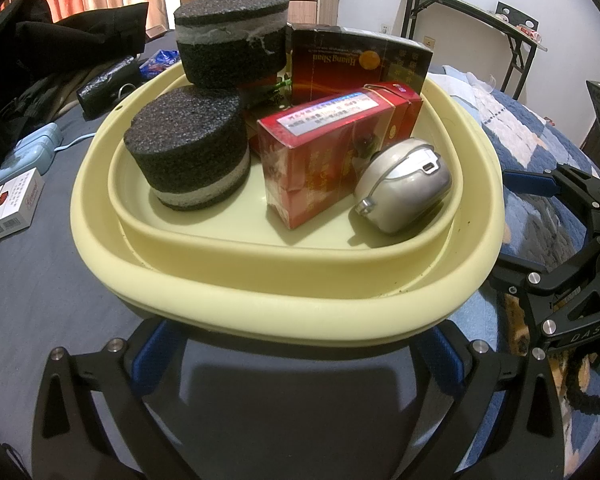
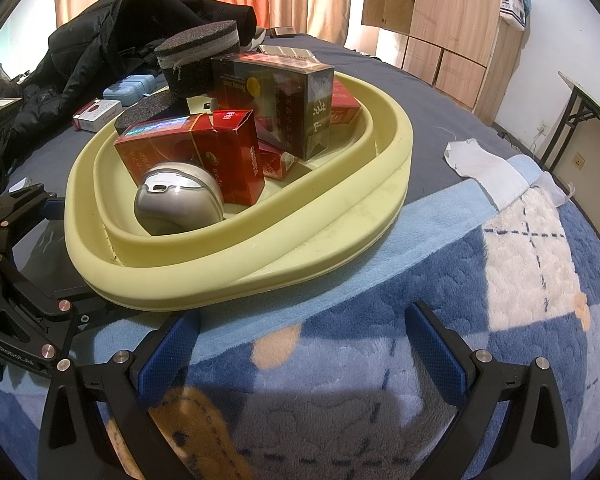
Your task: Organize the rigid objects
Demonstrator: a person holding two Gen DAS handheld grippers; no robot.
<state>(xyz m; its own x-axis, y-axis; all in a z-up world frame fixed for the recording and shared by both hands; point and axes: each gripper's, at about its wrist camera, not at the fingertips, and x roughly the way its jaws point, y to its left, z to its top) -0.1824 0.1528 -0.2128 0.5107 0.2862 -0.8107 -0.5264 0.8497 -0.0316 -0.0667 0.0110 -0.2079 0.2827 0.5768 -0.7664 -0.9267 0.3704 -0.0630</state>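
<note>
1. Blue-padded fingers (image 1: 156,360) of the left gripper (image 1: 300,364) stand spread and empty, just short of the basin's near rim; the right gripper (image 2: 304,348), equally spread and empty, hovers over the blanket (image 2: 460,320).
2. Yellow basin (image 1: 284,304): sits on the bed and holds the collected items.
3. Inside, near: silver case (image 1: 404,186), red box (image 1: 320,152), foam puck (image 1: 188,152).
4. Inside, far: dark box (image 1: 356,64) and a second puck (image 1: 232,36) stacked high, probably unstable.
5. Outside, left: white pack (image 1: 14,208), lying apart, seemingly the next item.
6. Advice: grip the pack across its narrow faces and set it low in the basin without nudging the stack.
</note>
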